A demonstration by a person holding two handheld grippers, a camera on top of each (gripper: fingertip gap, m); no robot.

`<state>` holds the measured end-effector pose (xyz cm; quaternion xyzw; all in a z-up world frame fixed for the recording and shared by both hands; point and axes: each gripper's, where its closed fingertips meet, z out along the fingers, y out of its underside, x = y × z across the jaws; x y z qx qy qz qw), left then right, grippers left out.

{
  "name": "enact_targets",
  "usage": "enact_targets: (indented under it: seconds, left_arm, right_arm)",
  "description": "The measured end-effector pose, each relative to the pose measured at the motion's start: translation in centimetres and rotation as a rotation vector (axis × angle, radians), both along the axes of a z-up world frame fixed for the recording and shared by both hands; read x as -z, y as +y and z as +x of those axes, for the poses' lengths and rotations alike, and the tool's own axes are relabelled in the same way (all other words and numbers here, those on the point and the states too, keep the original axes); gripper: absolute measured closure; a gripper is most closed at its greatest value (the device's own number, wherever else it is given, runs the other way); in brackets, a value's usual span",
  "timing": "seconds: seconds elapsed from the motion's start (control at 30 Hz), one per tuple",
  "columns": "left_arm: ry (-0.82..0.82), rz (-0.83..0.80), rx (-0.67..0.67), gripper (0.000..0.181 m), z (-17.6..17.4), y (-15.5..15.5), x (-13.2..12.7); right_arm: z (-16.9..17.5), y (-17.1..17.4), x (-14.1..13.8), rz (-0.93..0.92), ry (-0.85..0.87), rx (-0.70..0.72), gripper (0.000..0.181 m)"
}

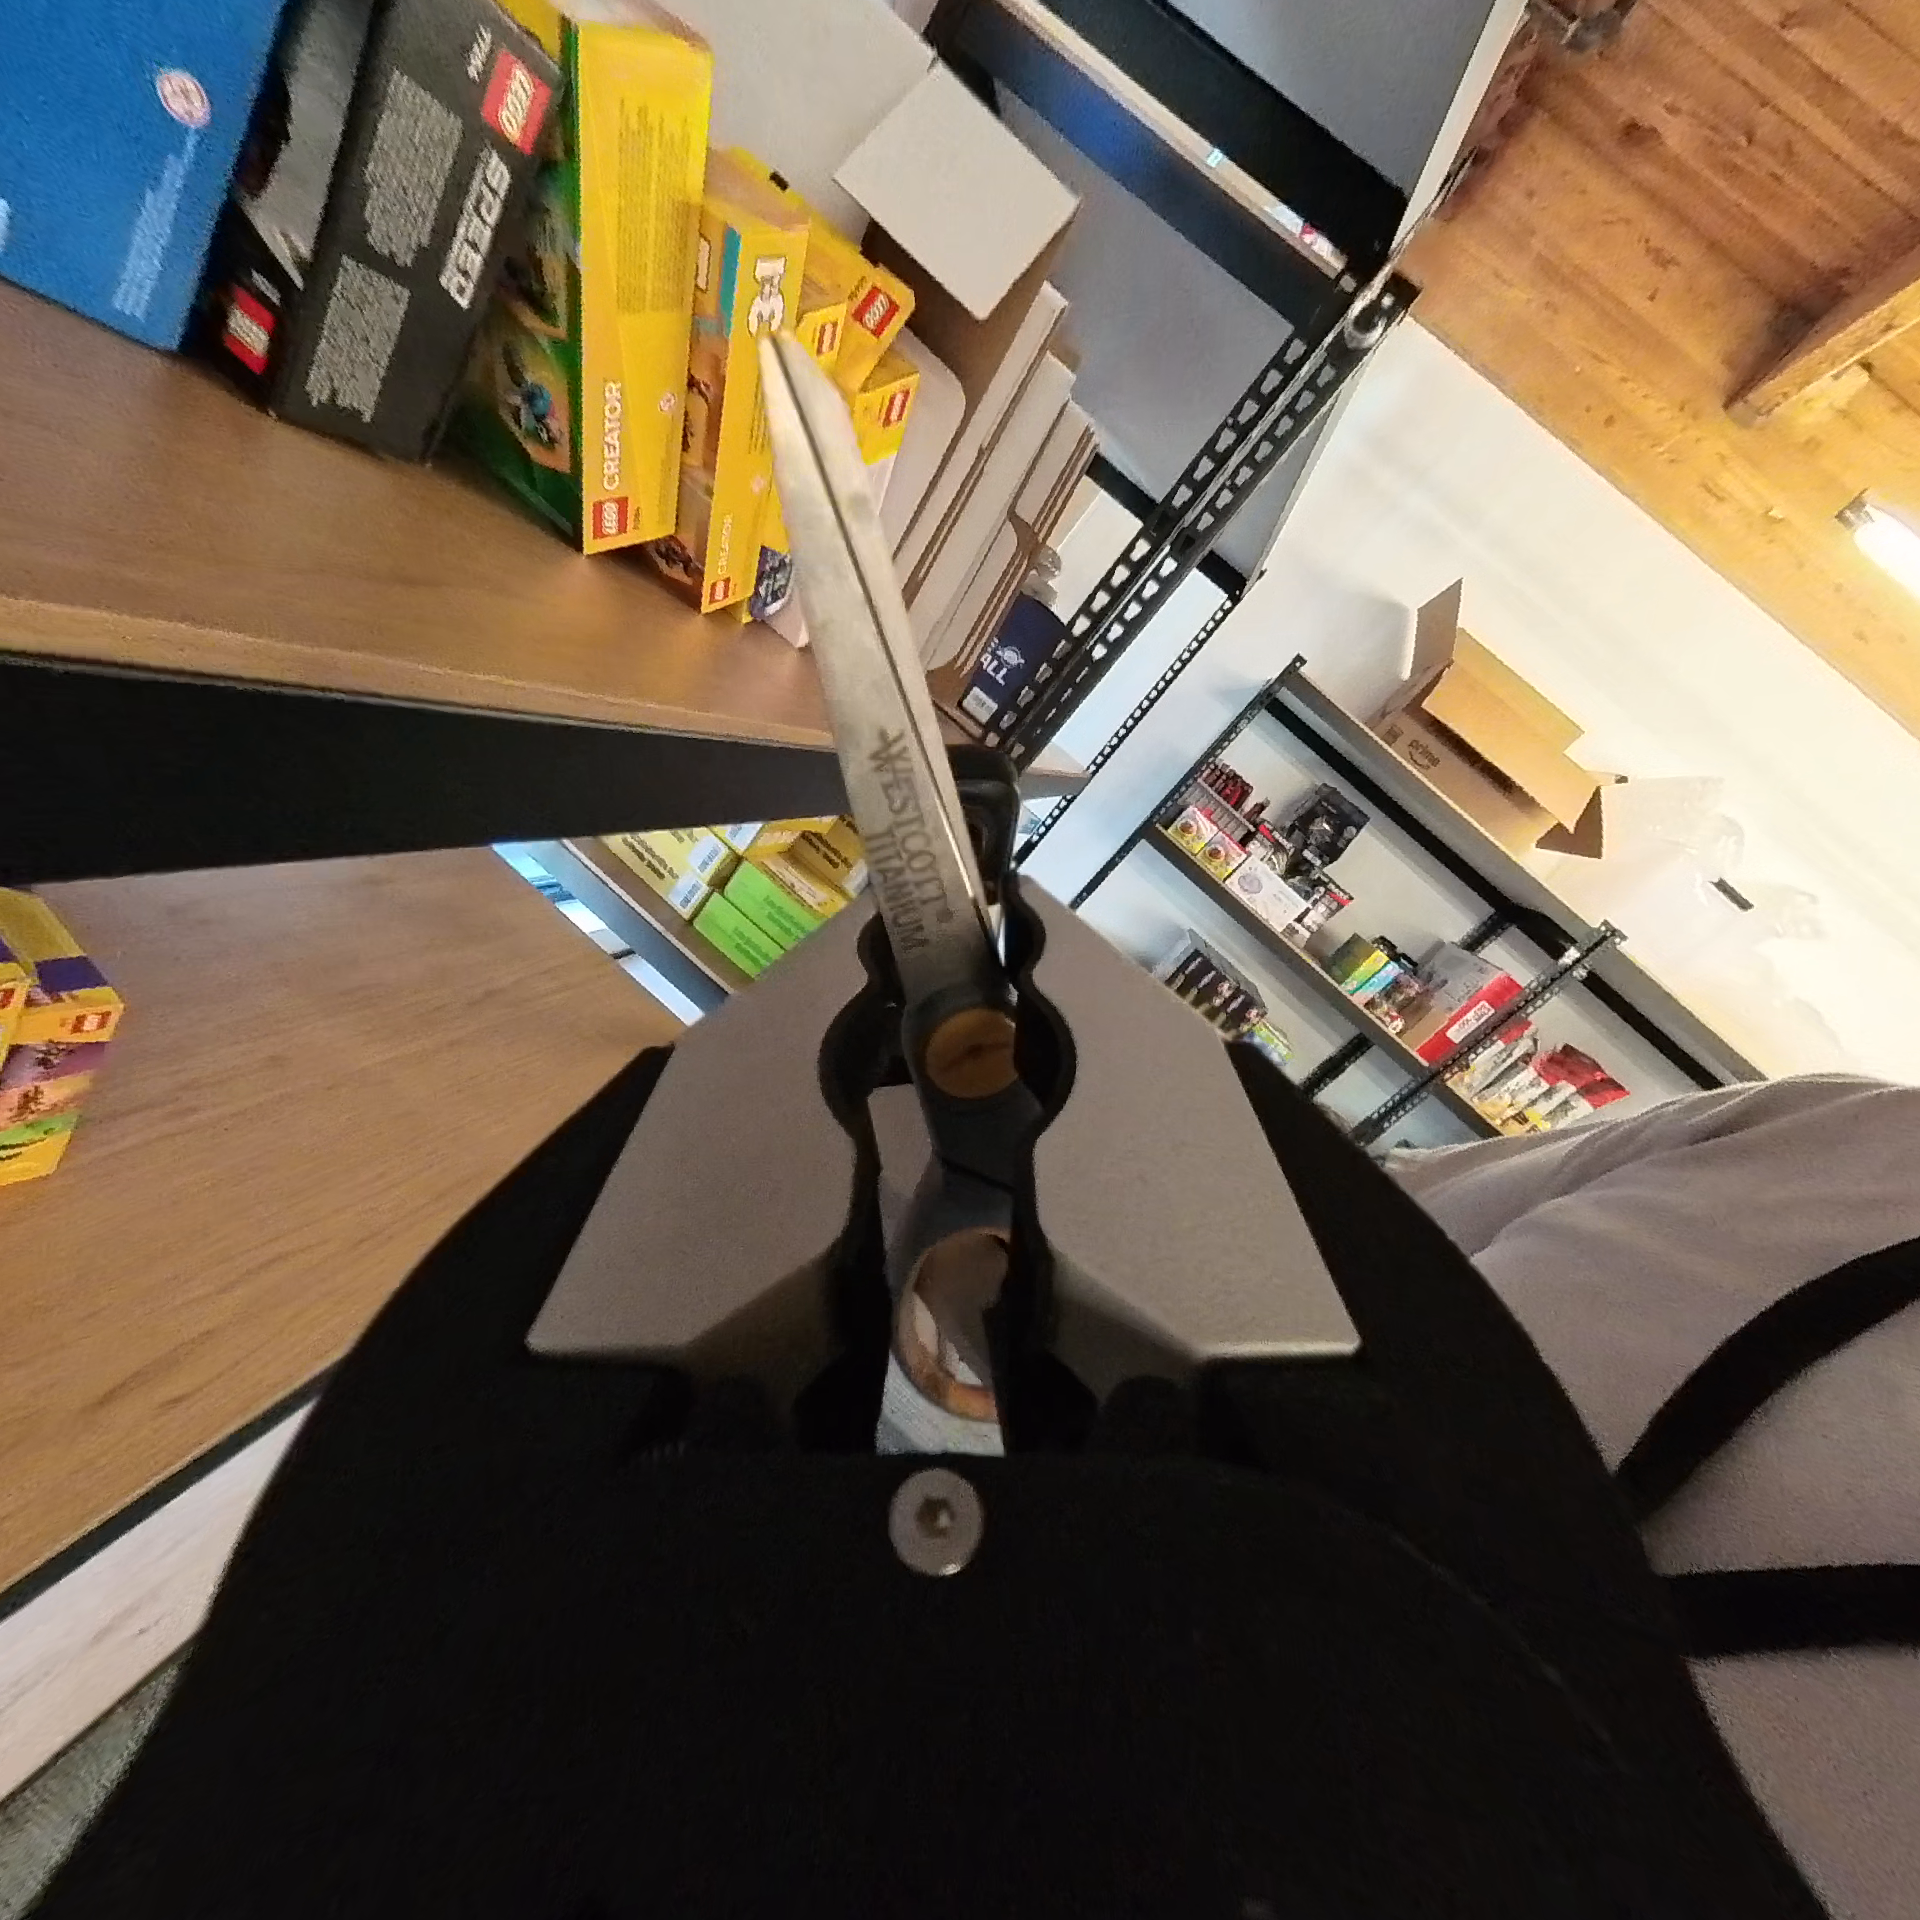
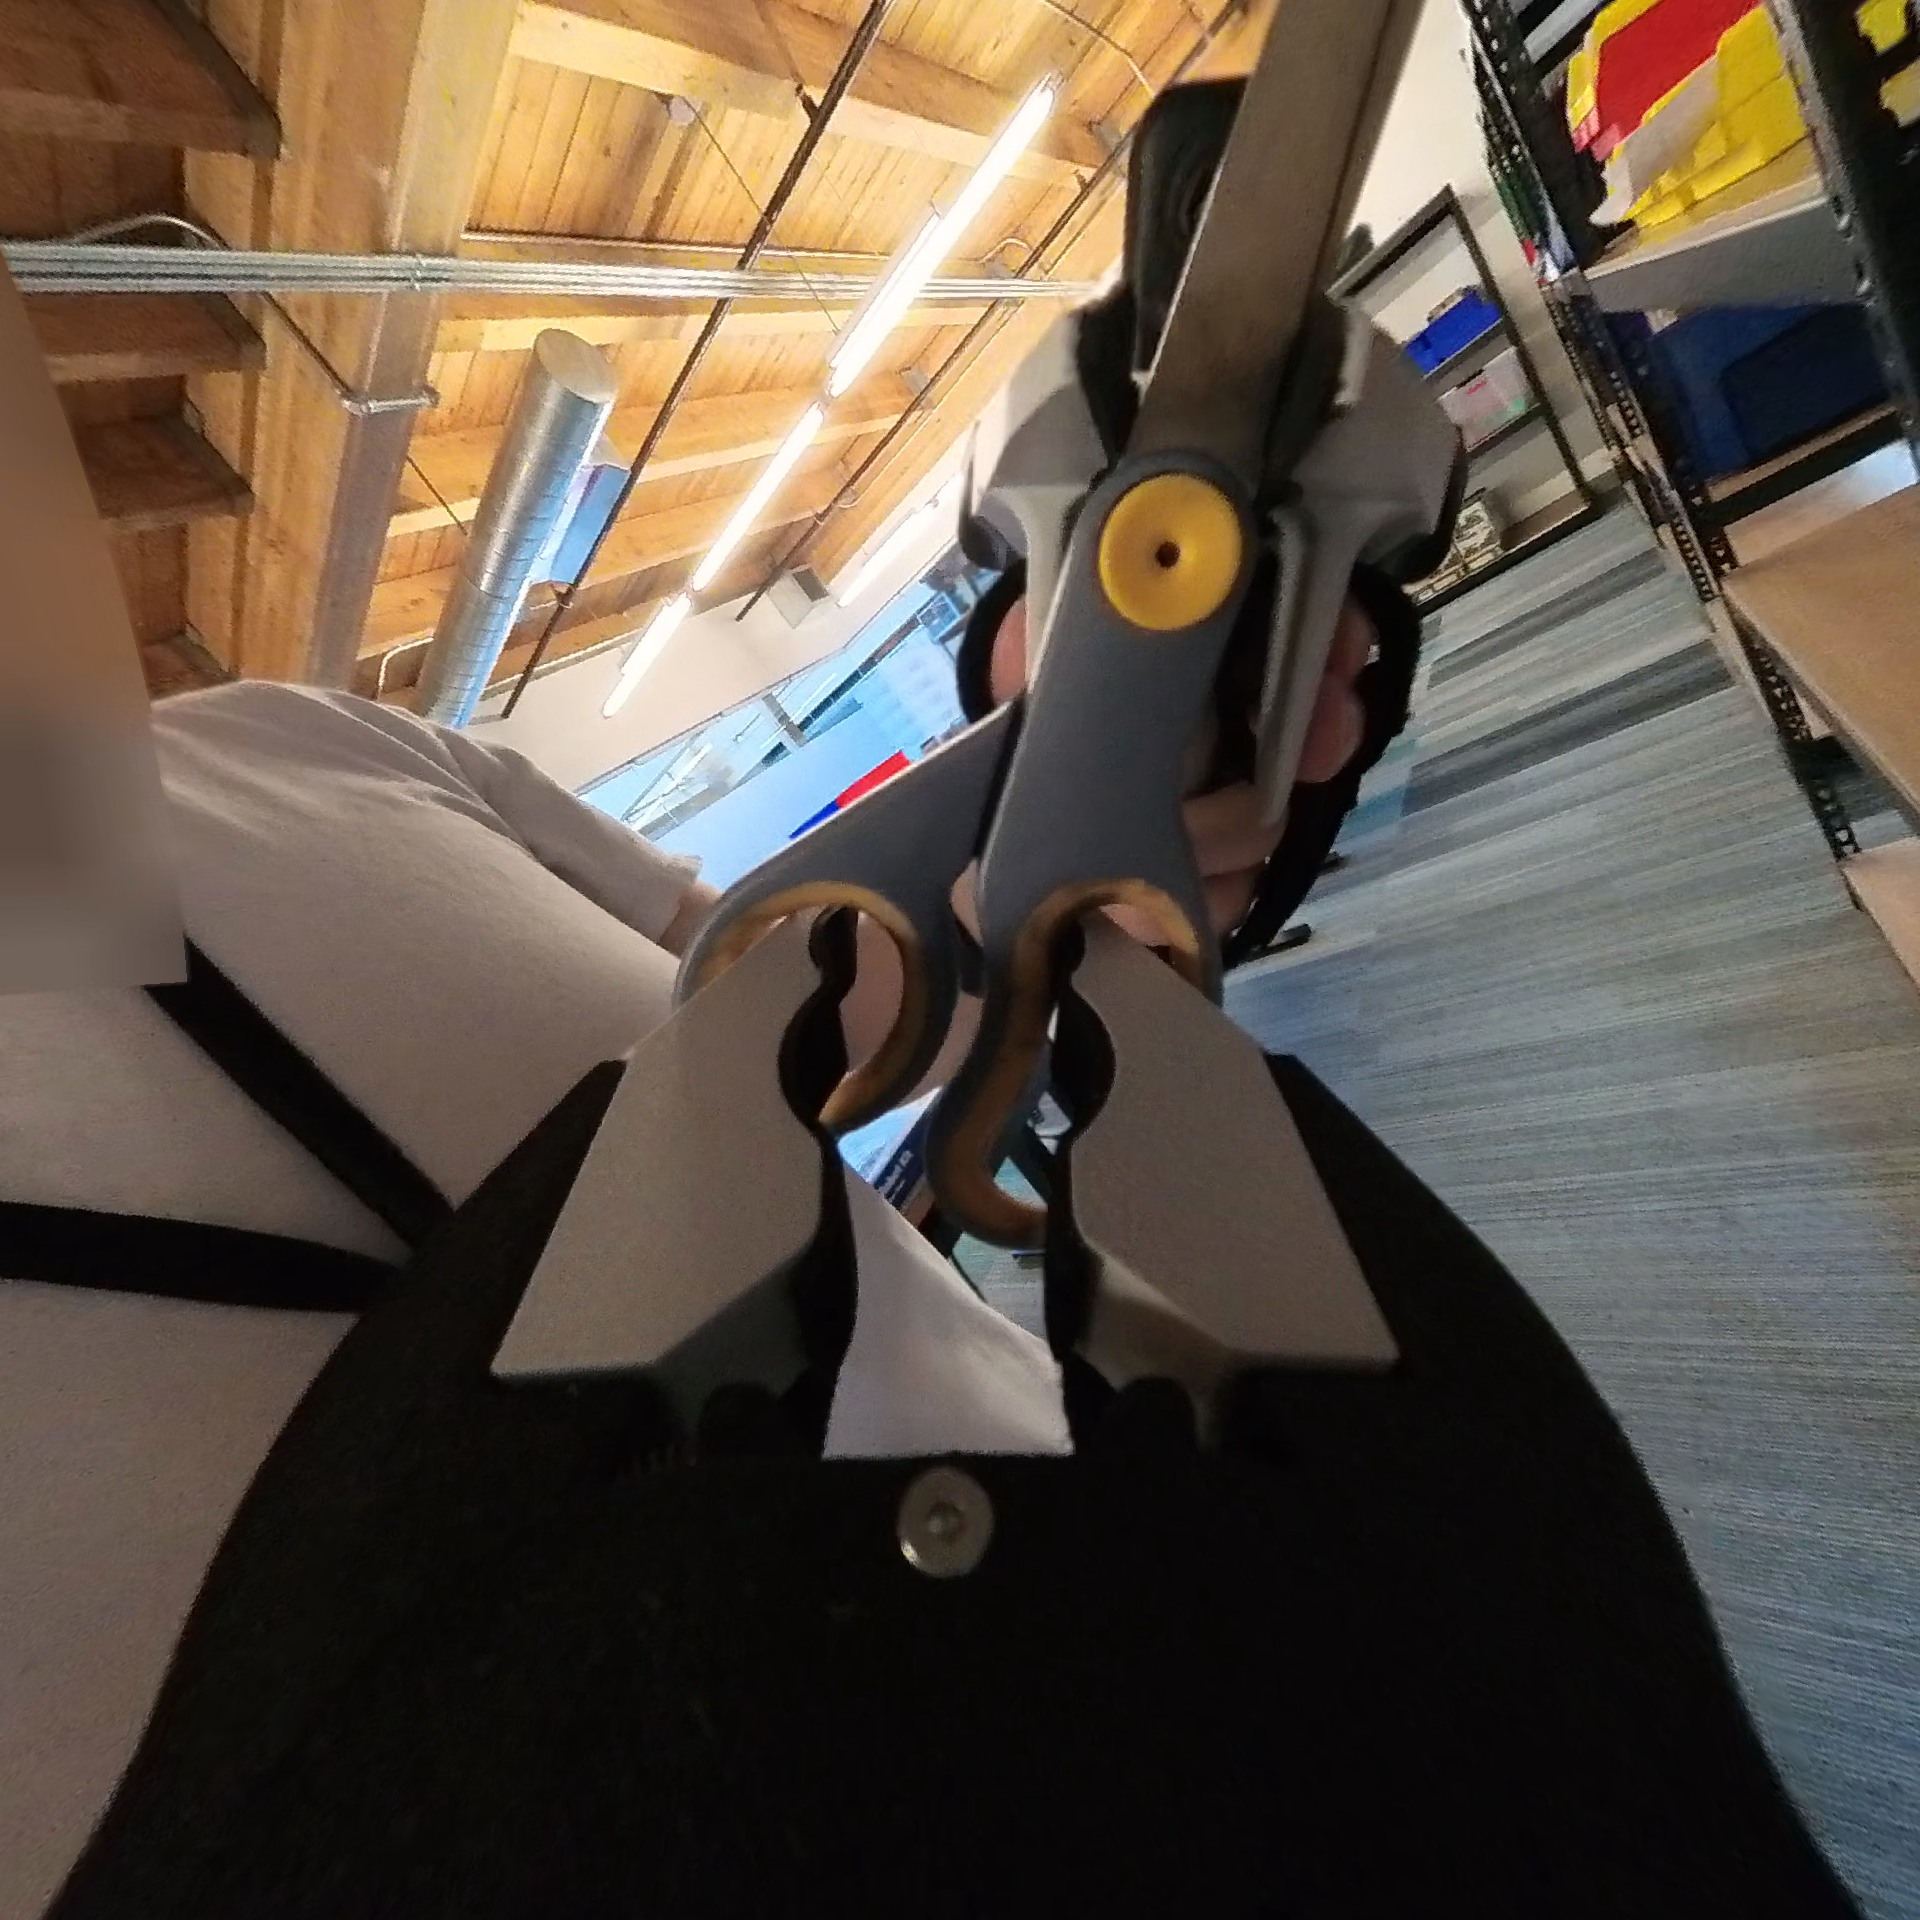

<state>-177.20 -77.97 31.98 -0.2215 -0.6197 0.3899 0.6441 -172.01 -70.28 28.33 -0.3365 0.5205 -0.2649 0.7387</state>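
A pair of scissors (image 1: 868, 623) with steel blades, grey handles and a yellow pivot cap is held between both grippers. My left gripper (image 1: 940, 935) is shut on the scissors just ahead of the pivot. The closed blades point toward yellow toy boxes (image 1: 639, 312) on a shelf. In the right wrist view the scissors (image 2: 1132, 717) hang handle-first toward me. My right gripper (image 2: 951, 945) is open, with one fingertip (image 2: 769, 997) in the left handle loop and the other in the right loop. The left gripper (image 2: 1210, 447) shows beyond, clamped at the pivot.
A wooden shelf board (image 1: 312, 540) carries black, blue and yellow boxes. A black metal rack upright (image 1: 1195, 520) stands to the right, and a farther rack (image 1: 1403, 987) holds goods. A person's light shirt (image 2: 364, 883) is on the left. Shelving (image 2: 1829, 623) and grey carpet (image 2: 1558, 1039) are on the right. The gap from one gripper's tips to the other's is roughly 10 centimeters.
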Motion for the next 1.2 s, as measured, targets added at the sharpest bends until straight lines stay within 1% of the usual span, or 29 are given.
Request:
enact_targets:
  seconds: [0.07, 0.13, 0.3, 0.43, 0.6, 0.67, 0.7, 0.73, 0.77, 0.87, 0.97, 1.03, 1.07, 1.13, 1.2]
  left_arm:
    - [0.003, -0.013, -0.009, 0.165, 0.2, -0.1, -0.5]
    - [0.002, -0.029, -0.023, 0.164, 0.4, -0.2, -1.1]
    - [0.003, -0.06, -0.04, 0.163, 0.8, -0.2, -2.3]
    - [-0.009, -0.088, -0.054, 0.162, 1.0, 0.0, -2.6]
    - [-0.013, -0.086, -0.037, 0.162, 1.3, 0.4, -2.5]
    - [-0.015, -0.085, -0.024, 0.161, 1.3, 0.5, -2.4]
    - [-0.022, -0.086, -0.026, 0.161, 1.4, 0.5, -2.3]
    - [-0.029, -0.09, -0.036, 0.158, 1.5, 0.3, -2.3]
    - [-0.037, -0.099, -0.046, 0.153, 1.6, 0.2, -2.2]
    - [-0.046, -0.123, -0.082, 0.137, 2.3, -0.2, -2.4]
    - [-0.041, -0.132, -0.123, 0.122, 3.8, -0.8, -2.5]
    - [-0.08, -0.163, -0.189, 0.118, 6.0, -1.9, -2.0]
    - [-0.118, -0.191, -0.259, 0.116, 7.7, -3.2, -1.6]
    - [-0.225, -0.26, -0.436, 0.109, 11.7, -6.7, -1.1]
    - [-0.381, -0.337, -0.583, 0.097, 15.5, -11.0, -0.9]
  right_arm:
    - [0.2, 0.0, -0.5, -0.005, 0.004, -0.011, 0.147]
    - [0.4, -0.1, -1.2, 0.005, -0.004, -0.015, 0.141]
    - [0.9, 0.0, -2.3, -0.003, -0.026, -0.026, 0.141]
    - [1.3, 0.2, -2.7, 0.008, -0.052, -0.035, 0.138]
    - [2.0, 0.4, -2.6, 0.012, -0.056, -0.034, 0.135]
    - [2.1, 0.6, -2.6, 0.013, -0.052, -0.054, 0.135]
    - [2.2, 0.3, -2.5, 0.013, -0.047, -0.033, 0.139]
    - [2.2, -0.1, -2.4, 0.006, -0.048, -0.007, 0.146]
    - [2.1, -0.3, -2.5, 0.005, -0.052, 0.002, 0.147]
    - [1.7, -0.7, -2.8, -0.013, -0.055, 0.029, 0.147]
    - [1.1, -1.8, -2.6, -0.044, 0.004, 0.089, 0.146]
    - [0.4, -2.4, -2.5, -0.06, 0.049, 0.117, 0.147]
    - [0.0, -2.8, -2.2, -0.076, 0.088, 0.142, 0.147]
    - [-0.7, -3.5, -1.9, -0.115, 0.153, 0.2, 0.146]
    - [-1.2, -3.7, -2.4, -0.12, 0.177, 0.219, 0.147]
